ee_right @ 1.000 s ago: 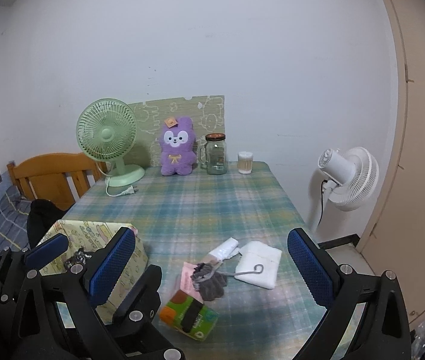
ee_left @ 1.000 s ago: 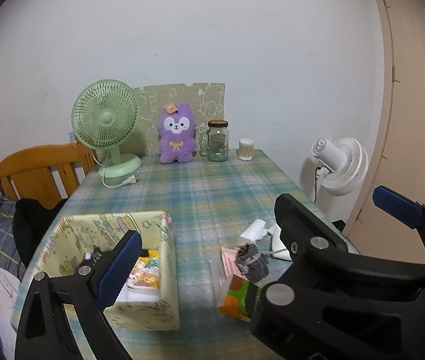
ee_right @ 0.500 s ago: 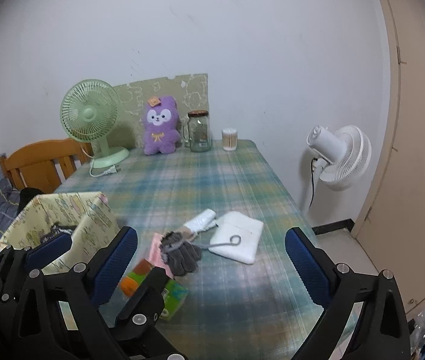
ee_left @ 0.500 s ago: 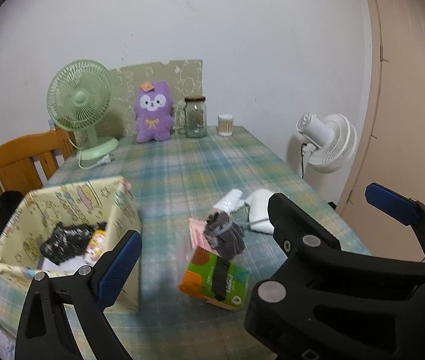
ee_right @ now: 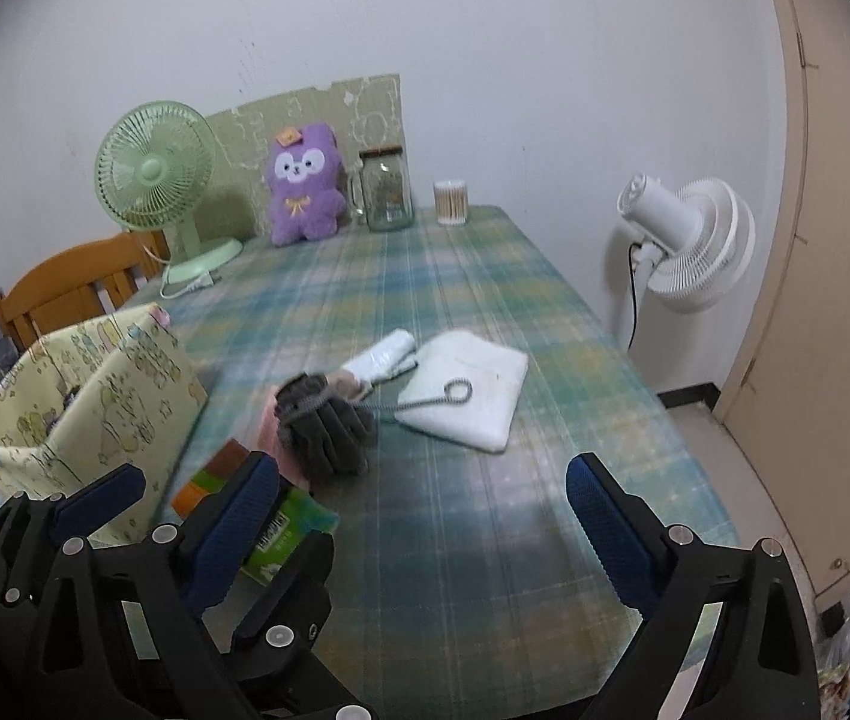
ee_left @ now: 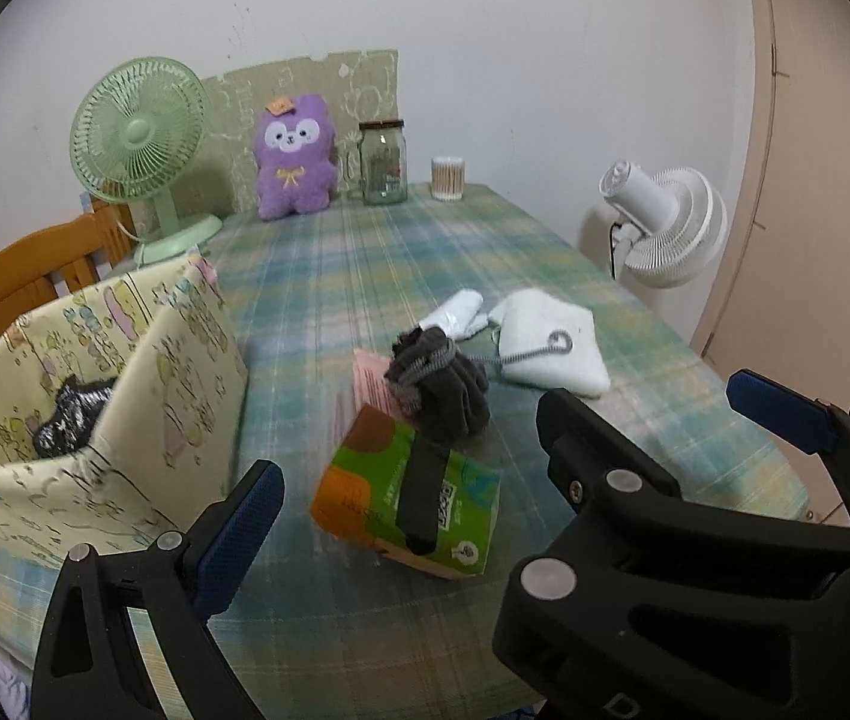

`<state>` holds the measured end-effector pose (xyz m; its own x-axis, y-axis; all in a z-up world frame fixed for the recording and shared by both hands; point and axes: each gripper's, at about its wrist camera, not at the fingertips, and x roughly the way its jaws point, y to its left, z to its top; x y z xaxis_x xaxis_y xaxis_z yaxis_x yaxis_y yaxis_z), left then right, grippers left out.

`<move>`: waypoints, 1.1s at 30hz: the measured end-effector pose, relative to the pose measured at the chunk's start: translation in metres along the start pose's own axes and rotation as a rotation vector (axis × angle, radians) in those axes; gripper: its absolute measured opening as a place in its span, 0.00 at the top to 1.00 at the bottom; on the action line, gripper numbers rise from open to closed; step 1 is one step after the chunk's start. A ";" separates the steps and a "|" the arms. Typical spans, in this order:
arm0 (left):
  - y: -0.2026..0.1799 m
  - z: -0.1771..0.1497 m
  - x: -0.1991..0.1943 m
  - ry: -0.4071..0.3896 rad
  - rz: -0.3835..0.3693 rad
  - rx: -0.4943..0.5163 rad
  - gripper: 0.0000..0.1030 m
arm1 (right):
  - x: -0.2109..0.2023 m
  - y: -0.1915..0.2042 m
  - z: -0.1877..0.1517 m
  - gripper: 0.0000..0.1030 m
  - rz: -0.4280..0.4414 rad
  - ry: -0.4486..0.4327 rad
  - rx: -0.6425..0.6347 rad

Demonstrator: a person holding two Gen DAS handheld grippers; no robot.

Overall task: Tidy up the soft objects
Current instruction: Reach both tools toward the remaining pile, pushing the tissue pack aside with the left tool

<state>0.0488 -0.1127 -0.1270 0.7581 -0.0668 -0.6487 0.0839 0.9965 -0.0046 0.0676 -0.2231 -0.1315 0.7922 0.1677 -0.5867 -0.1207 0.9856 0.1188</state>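
Observation:
A yellow patterned fabric box stands at the table's near left, with a black item inside; it also shows in the right wrist view. Beside it lie a green-orange tissue pack, a pink packet, dark grey gloves with a corded loop, a white roll and a folded white cloth. The gloves and cloth show in the right wrist view too. My left gripper is open and empty above the tissue pack. My right gripper is open and empty near the front edge.
A green desk fan, a purple plush, a glass jar and a cotton-swab tub stand along the back wall. A white floor fan is off the table's right side, a wooden chair at left.
Both grippers have drawn nearer to the items and shifted right, so the fabric box now sits further left and the tissue pack and gloves look larger. Both stay open and empty.

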 end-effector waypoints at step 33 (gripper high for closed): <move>-0.002 -0.007 0.047 0.073 0.099 0.084 0.29 | 0.052 -0.016 -0.017 0.07 0.010 0.125 0.068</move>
<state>0.0797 -0.1179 -0.1627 0.7169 0.0383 -0.6962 0.0675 0.9900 0.1240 0.1006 -0.2300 -0.1778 0.7097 0.1835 -0.6802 -0.0842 0.9806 0.1768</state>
